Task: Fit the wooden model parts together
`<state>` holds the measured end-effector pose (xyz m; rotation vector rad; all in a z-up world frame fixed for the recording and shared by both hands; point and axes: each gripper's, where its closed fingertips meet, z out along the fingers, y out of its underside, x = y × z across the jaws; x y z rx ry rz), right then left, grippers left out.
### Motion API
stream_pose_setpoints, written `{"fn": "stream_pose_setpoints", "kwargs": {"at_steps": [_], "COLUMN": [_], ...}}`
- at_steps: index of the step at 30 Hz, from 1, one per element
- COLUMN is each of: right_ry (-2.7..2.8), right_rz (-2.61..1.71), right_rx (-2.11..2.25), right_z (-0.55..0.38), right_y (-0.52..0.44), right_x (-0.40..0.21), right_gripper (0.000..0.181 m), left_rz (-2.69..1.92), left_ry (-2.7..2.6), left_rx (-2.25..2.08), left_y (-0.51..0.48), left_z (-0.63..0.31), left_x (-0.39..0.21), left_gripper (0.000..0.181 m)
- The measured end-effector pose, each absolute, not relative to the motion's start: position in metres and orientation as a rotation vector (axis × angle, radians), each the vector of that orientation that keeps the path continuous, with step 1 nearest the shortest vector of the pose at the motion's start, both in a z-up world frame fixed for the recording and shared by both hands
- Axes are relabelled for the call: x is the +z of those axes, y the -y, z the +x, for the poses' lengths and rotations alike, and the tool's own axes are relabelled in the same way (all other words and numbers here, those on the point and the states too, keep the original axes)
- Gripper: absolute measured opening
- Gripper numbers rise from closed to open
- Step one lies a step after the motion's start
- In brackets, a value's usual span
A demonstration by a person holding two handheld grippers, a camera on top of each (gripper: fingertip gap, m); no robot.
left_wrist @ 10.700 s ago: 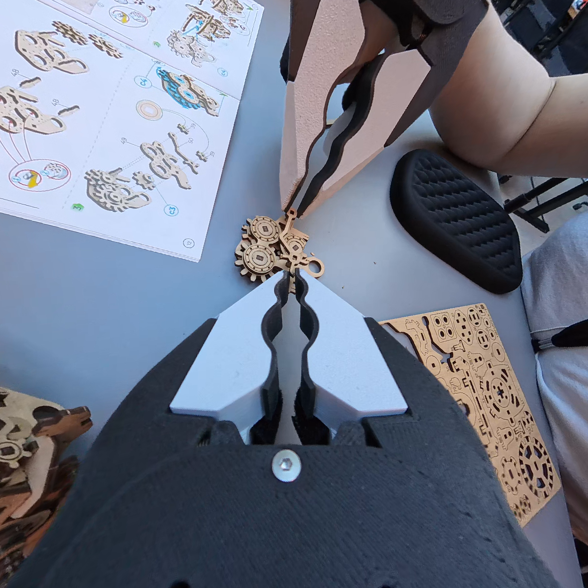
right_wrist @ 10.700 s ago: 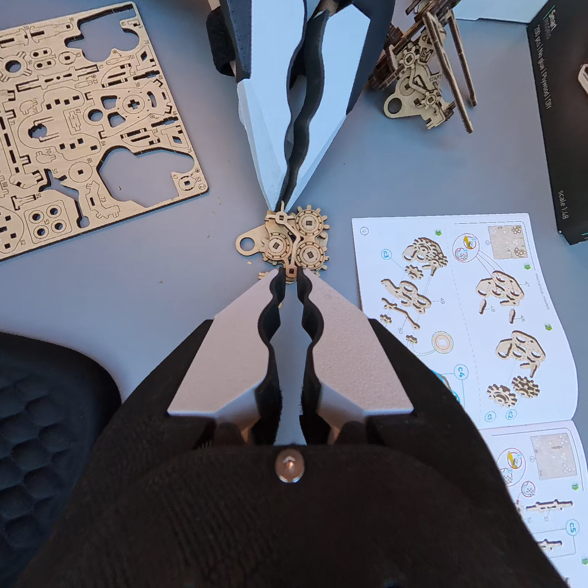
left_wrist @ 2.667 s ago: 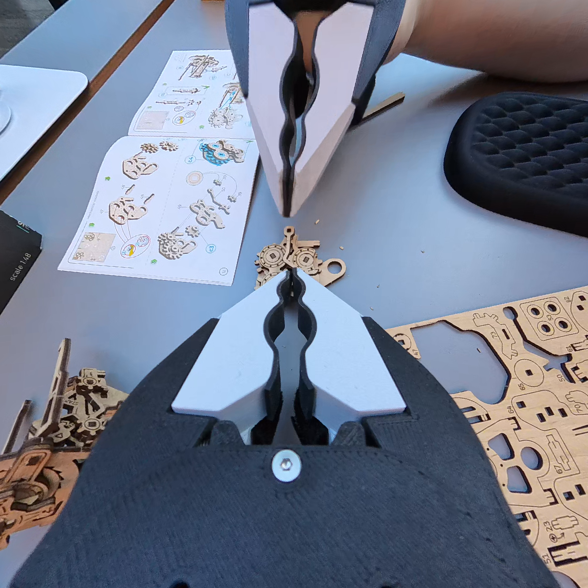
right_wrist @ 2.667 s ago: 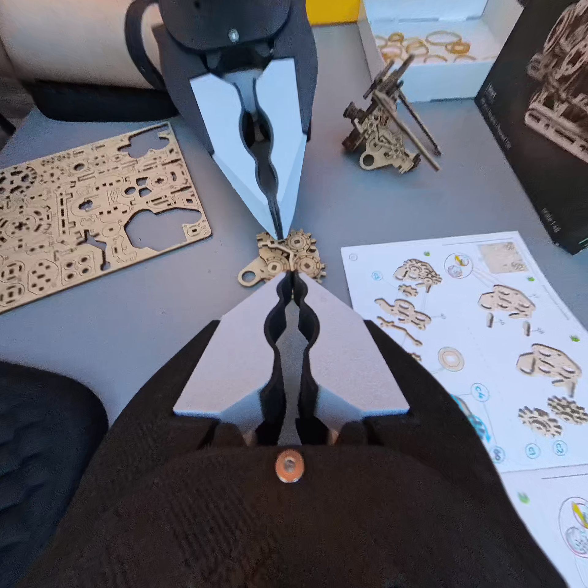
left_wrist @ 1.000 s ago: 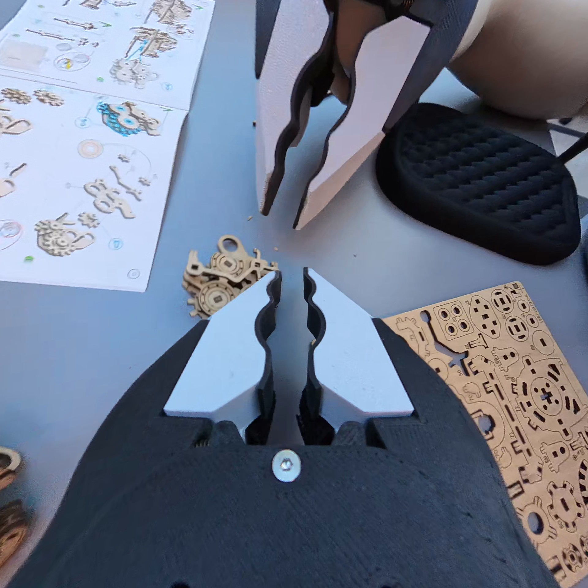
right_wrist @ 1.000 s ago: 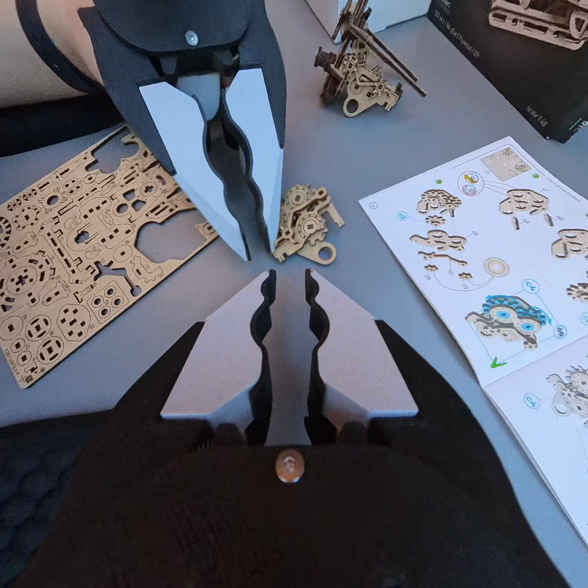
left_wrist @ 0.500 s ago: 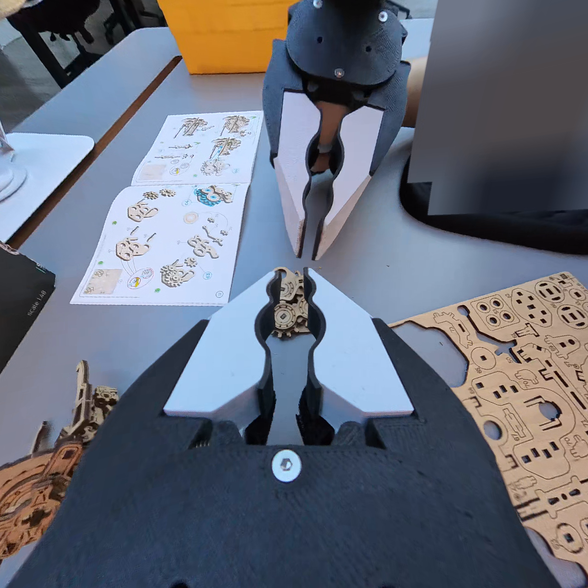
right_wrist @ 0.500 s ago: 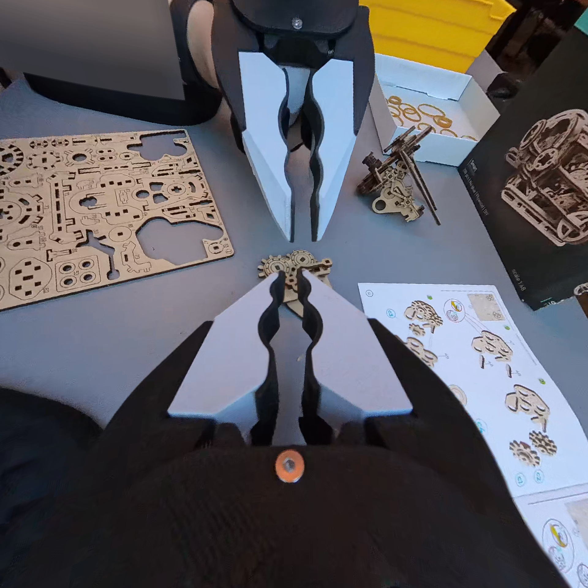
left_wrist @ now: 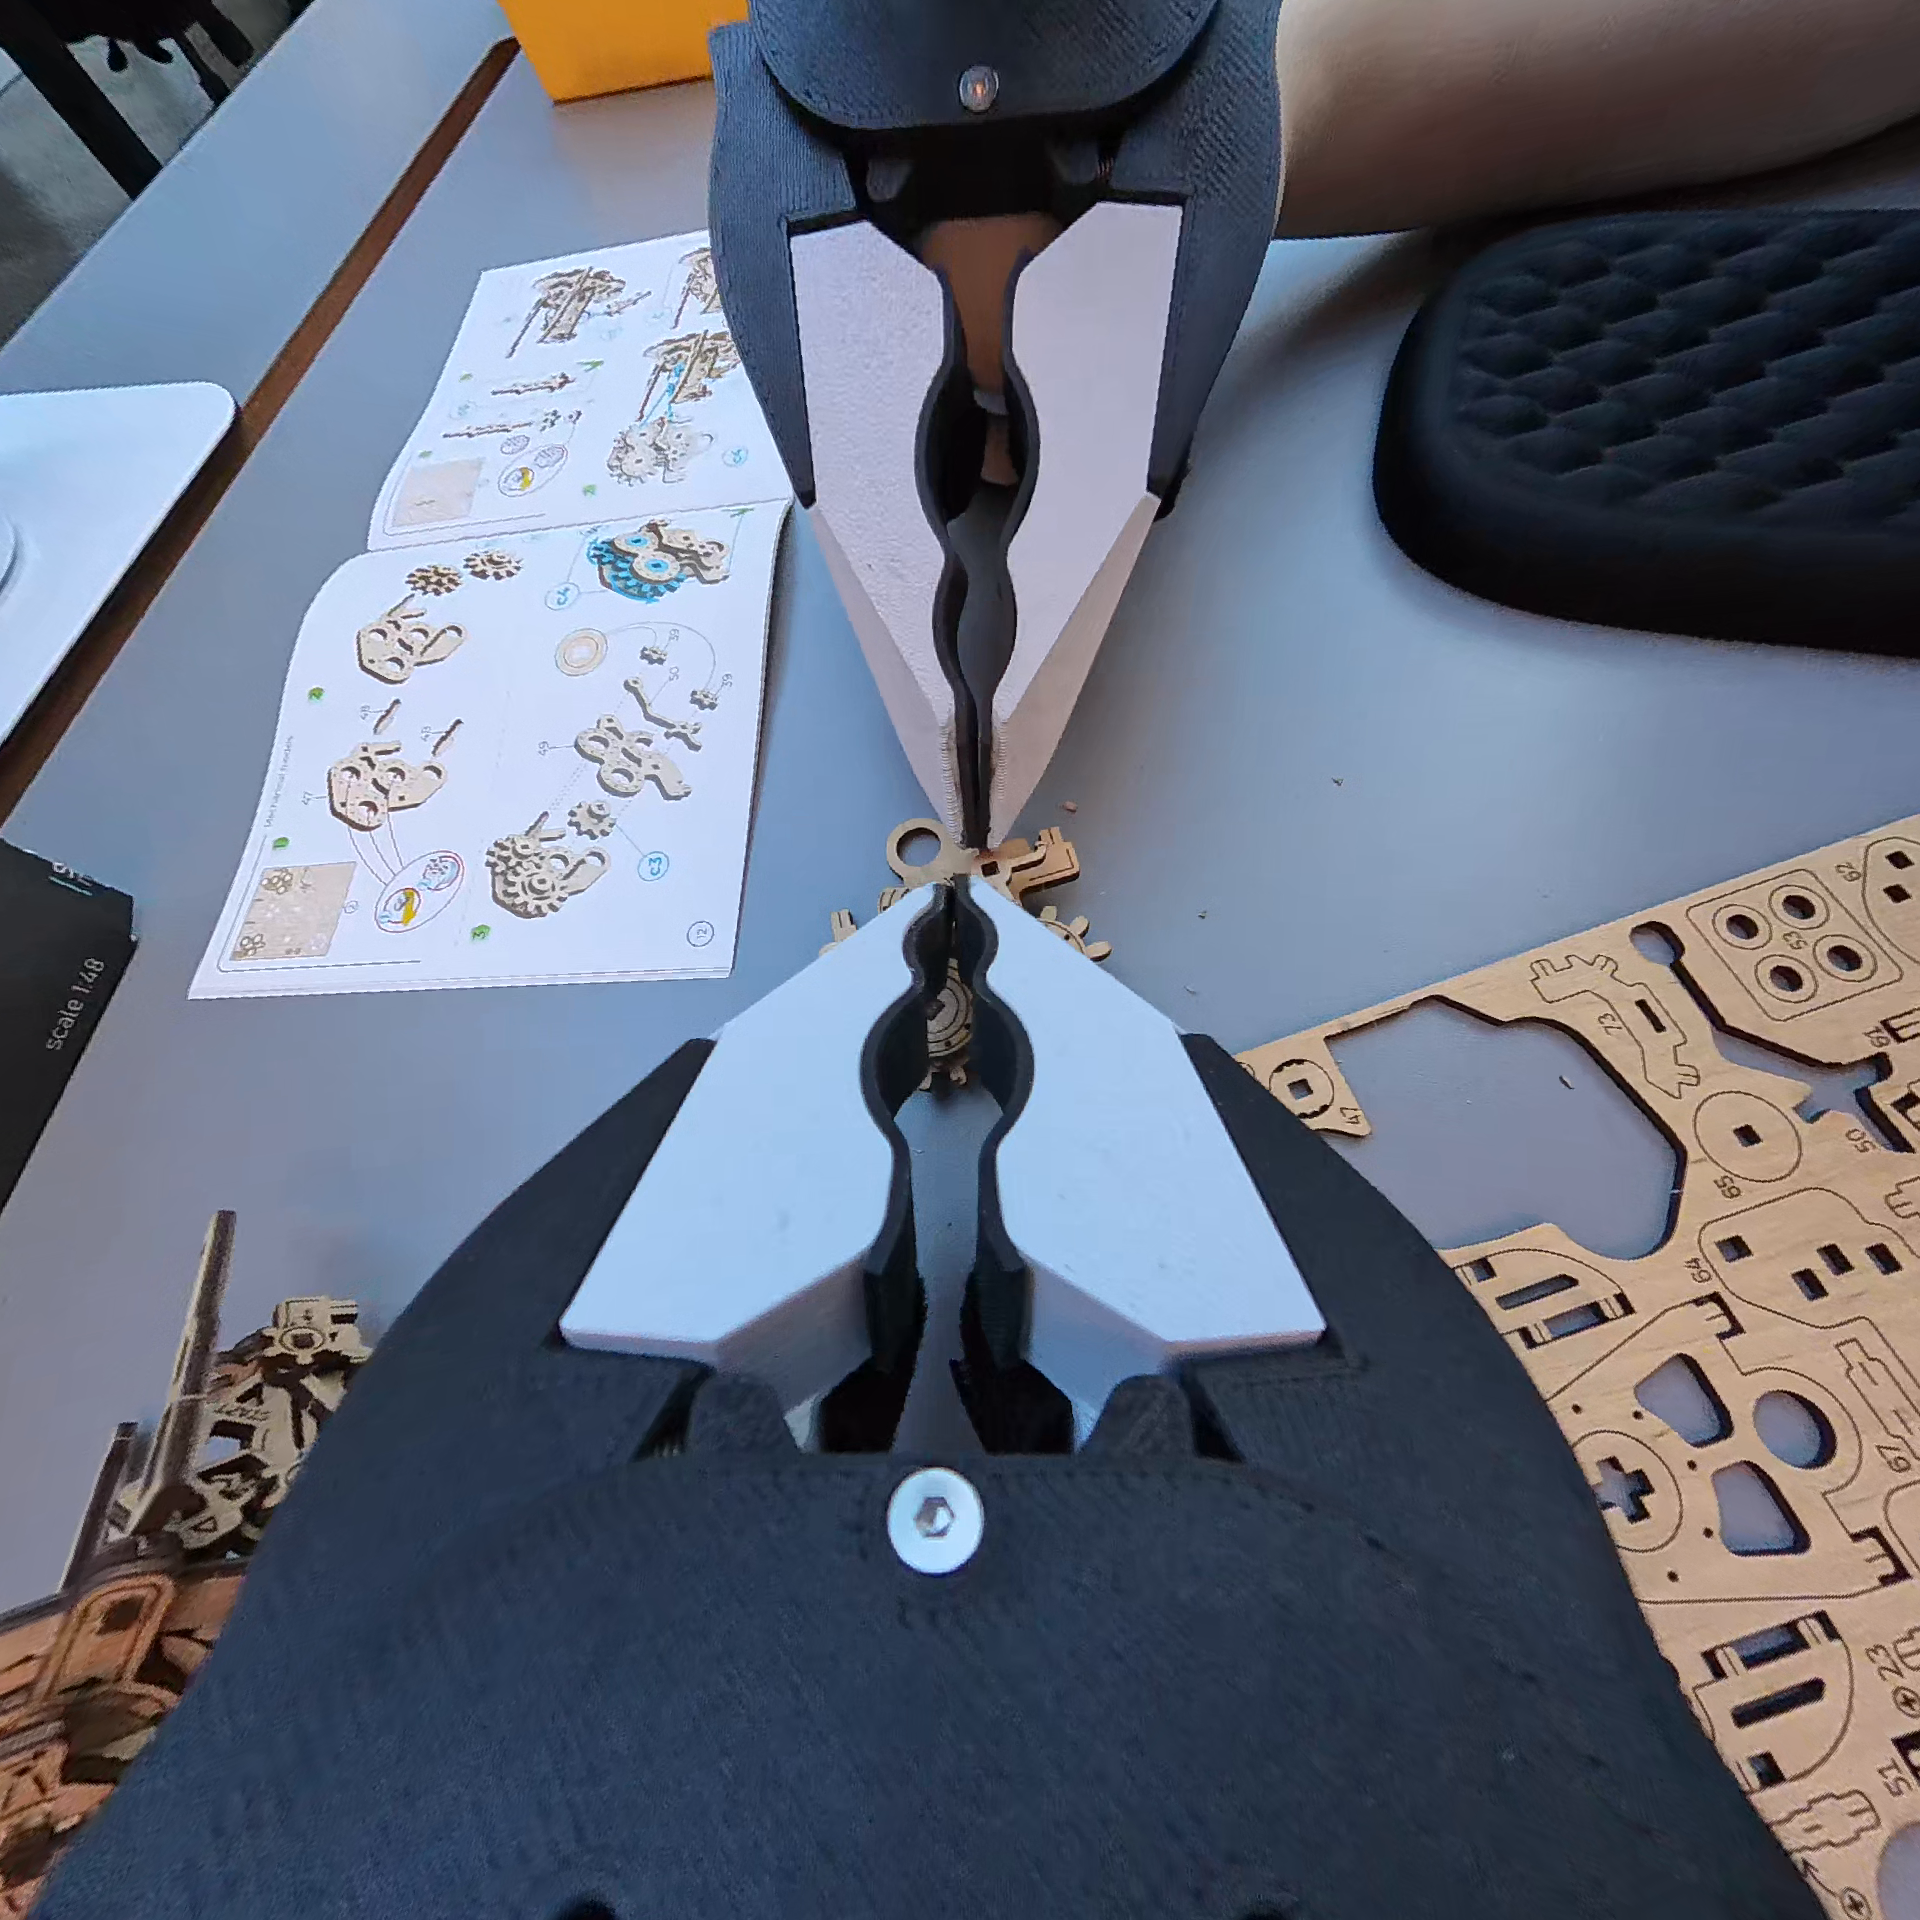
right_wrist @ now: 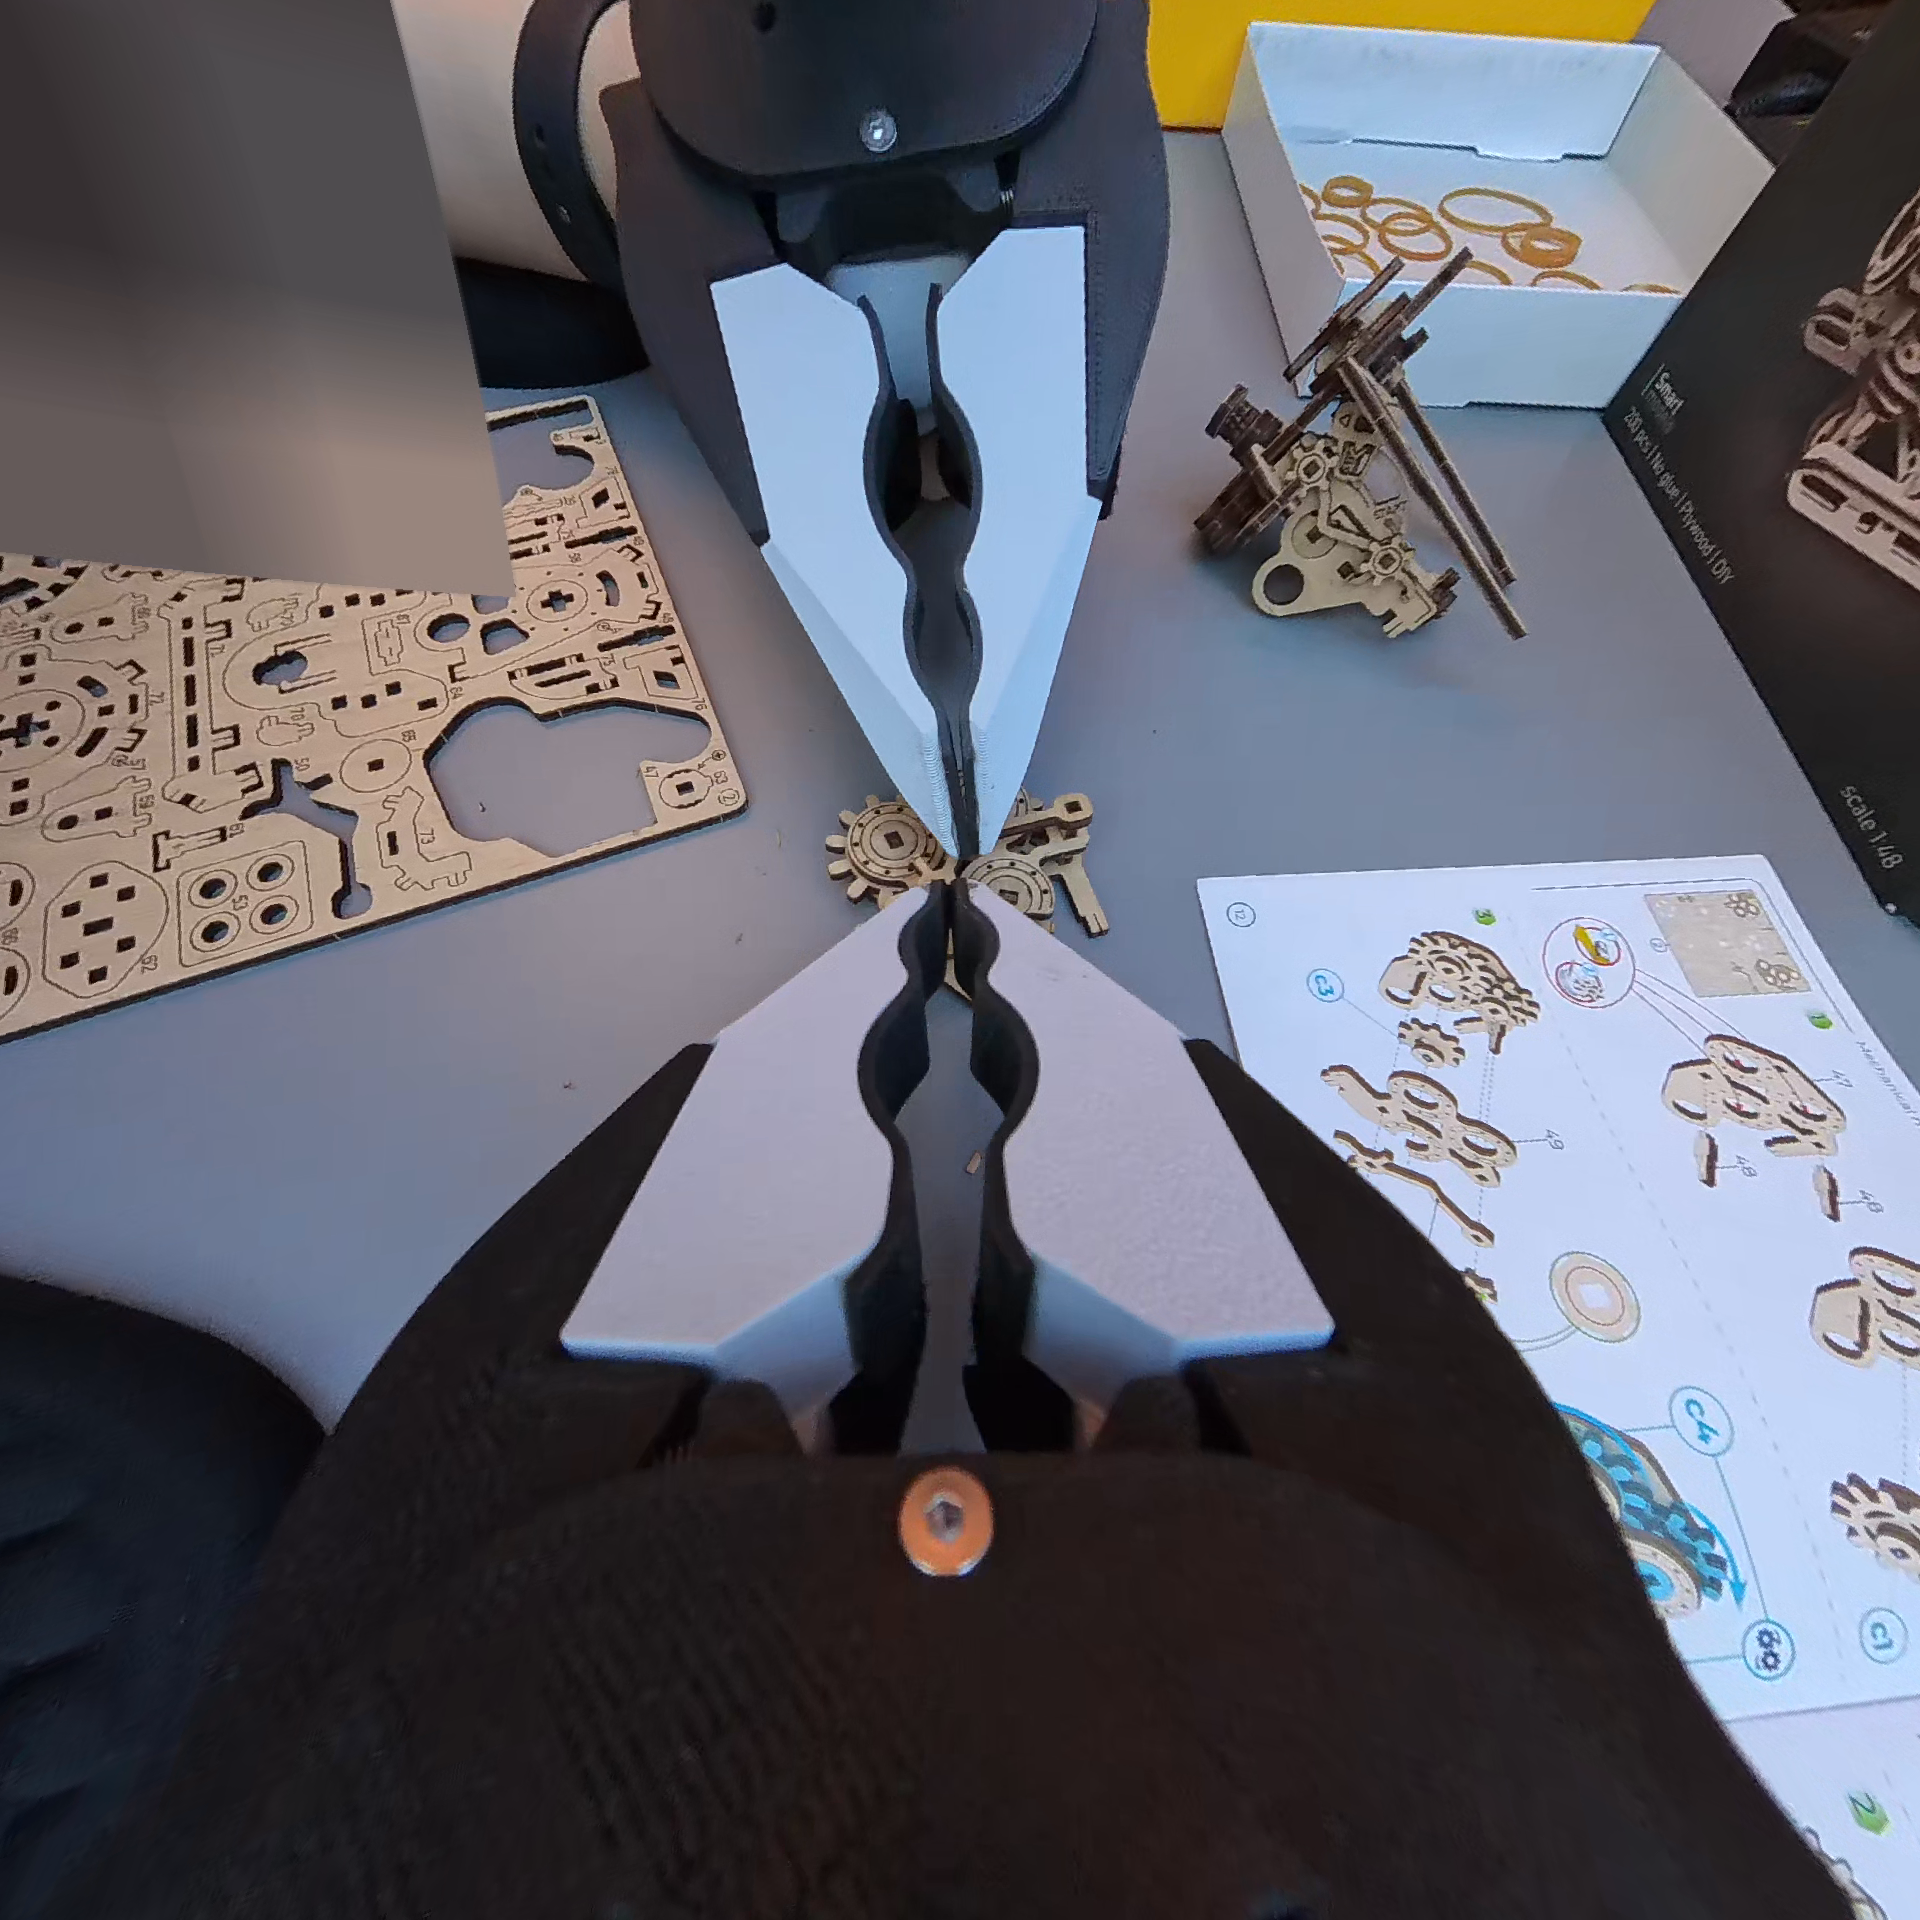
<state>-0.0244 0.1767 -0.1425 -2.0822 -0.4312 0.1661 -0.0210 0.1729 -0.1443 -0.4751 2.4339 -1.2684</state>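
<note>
Half a second before, both grippers hung slightly parted; now we had brought them tip to tip over the gear assembly [right_wrist: 961, 868], our landmark, which lay flat on the grey table [right_wrist: 312, 1122].

Largest first: beside the assembly, on the left gripper's right, lay the plywood parts sheet [left_wrist: 1662, 1299]; on the assembly's other side lay the instruction booklet [left_wrist: 499, 748]; farther off stood a finished wooden sub-model [right_wrist: 1340, 520].

Our left gripper [left_wrist: 951, 899] was nearly closed above the assembly; a gear showed through the gap behind its tips, but we could not tell whether the tips pinched anything. Our right gripper [right_wrist: 951, 899], at the opposite edge, looked closed; what it held, if anything, was hidden.

We judged the risk to be uneven pressing, which might snap a thin tab or flip the assembly.
</note>
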Motion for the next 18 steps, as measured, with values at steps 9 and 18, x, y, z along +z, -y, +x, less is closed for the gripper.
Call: {"fn": "stream_pose_setpoints", "kwargs": {"at_steps": [9,18], "right_ry": [0.443,0.431], "right_rz": [-2.075,-2.046], "right_rx": [0.138,0.149], "right_z": [-0.025,-0.029], "right_y": [-0.177,-0.179], "right_x": [-0.142,-0.133], "right_gripper": [0.0,0.0], "left_rz": [-0.501,-0.501], "left_ry": [-2.436,-2.43], "left_rx": [-1.299,-1.287], "left_y": [-0.173,-0.173], "left_z": [-0.021,-0.02], "left_x": [-0.144,-0.145], "left_gripper": [0.0,0.0]}}
